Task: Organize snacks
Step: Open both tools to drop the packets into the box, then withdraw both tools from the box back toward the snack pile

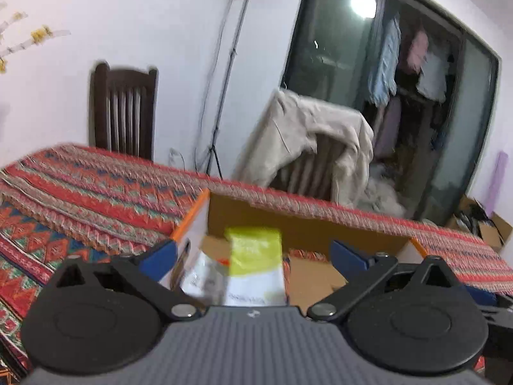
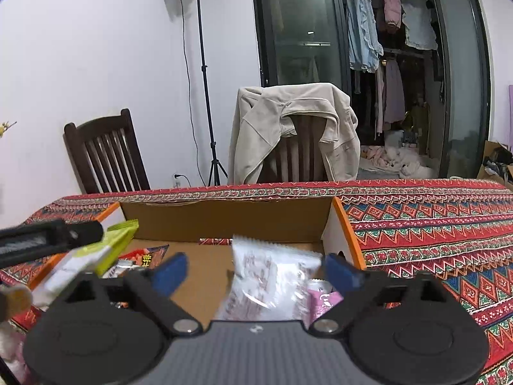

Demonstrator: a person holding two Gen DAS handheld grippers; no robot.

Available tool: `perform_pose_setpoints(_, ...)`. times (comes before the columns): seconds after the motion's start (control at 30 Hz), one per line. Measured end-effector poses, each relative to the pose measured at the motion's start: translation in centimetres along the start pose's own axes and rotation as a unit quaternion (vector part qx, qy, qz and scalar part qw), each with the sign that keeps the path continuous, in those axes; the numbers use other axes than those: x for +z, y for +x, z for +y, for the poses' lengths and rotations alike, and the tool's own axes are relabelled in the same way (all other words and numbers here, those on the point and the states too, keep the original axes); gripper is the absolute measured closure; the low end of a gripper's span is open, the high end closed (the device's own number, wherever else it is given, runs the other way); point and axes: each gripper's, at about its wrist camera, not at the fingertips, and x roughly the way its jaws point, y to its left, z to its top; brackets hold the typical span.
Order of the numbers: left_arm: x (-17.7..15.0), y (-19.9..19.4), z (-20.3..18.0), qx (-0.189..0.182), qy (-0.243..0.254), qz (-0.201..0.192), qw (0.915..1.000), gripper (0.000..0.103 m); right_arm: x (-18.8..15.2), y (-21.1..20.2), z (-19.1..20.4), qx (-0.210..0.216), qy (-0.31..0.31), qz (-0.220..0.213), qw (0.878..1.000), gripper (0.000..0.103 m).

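Observation:
An open cardboard box (image 1: 288, 221) with orange edges sits on the patterned tablecloth. My left gripper (image 1: 256, 255) is open over it. A yellow-green and white snack packet (image 1: 255, 263) lies blurred between the blue fingertips (image 1: 166, 256), touching neither pad. My right gripper (image 2: 256, 269) is open over the same box (image 2: 224, 221). A white packet with pink print (image 2: 269, 279) sits between its wide-set fingers, clear of both pads. The yellow-green packet (image 2: 109, 252) shows at the box's left, below the left gripper's black frame (image 2: 51, 239). A red packet (image 2: 142, 258) and a pink packet (image 2: 323, 301) lie inside.
The red patterned tablecloth (image 2: 416, 224) covers the table around the box. Behind the table stand a dark wooden chair (image 2: 105, 157), a chair draped with a beige jacket (image 2: 288, 128) and a light stand (image 2: 205, 96). A glass-doored wardrobe (image 2: 400, 64) fills the back right.

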Motion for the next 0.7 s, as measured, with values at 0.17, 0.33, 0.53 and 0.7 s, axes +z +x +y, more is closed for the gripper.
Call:
perform_pose_setpoints(0.17,-0.1,-0.3,-0.4,-0.002,0.011,0.000,0.9999,0.000,-0.1,0.2,-0.3,0.000,0.008,0.007,1.000,0.000)
perform_pose_setpoints(0.33,-0.1,-0.5,-0.6,0.000,0.010,-0.002,0.9999,0.000,0.0,0.1,-0.4,-0.002,0.012,0.007,1.000,0.000)
perform_pose_setpoints(0.53,0.6,-1.2,-0.6,-0.002,0.005,-0.005,1.0000,0.000,0.3,-0.5,-0.3,0.004,0.015,0.004,1.000,0.000)
perform_pose_setpoints(0.7,1.5,-2.8,-0.6,-0.003,0.002,-0.015,0.9999,0.000,0.8,-1.8,-0.2,0.005,0.016,-0.006,1.000,0.000)
